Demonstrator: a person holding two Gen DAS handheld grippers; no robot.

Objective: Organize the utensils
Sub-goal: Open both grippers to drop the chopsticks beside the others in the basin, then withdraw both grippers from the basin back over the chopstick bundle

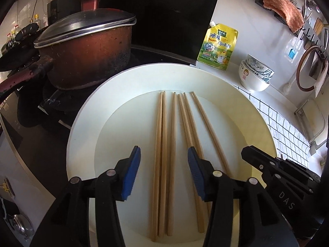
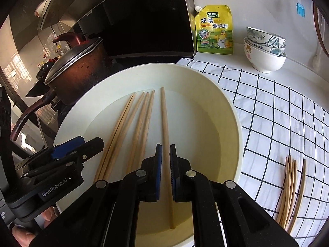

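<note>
Left wrist view: our left gripper (image 1: 164, 160) stands part open, pads not pressing anything. Three chopsticks (image 1: 162, 144) lie between its fingers on the flat of the plate (image 1: 86, 123), long axis running 6 to 12 straight away from us, so the fingers already straddle them across the short way. The other three sit toward 1 o'clock, two partly under the right finger (image 1: 195, 164). Right gripper (image 1: 273, 164) is at 3 o'clock, just beside. Pot (image 1: 86, 61) crowds the rim at 10 o'clock; little room there.

Right wrist view: our right gripper (image 2: 166, 156) is pinched narrow on a single chopstick (image 2: 164, 119), which runs 6 to 12 up the plate (image 2: 226, 107). The other five (image 2: 133, 123) fan toward 10 and 11 o'clock, near the left gripper (image 2: 67, 150) at 9. A loose bundle of chopsticks (image 2: 290, 191) lies on the checked cloth (image 2: 267, 103) at 4 o'clock, well apart. Open room is rightward over the cloth; bowls (image 2: 265, 49) and pouch (image 2: 213, 28) stand far at 1 o'clock. We judge the right hand is nearer that bundle.
</note>
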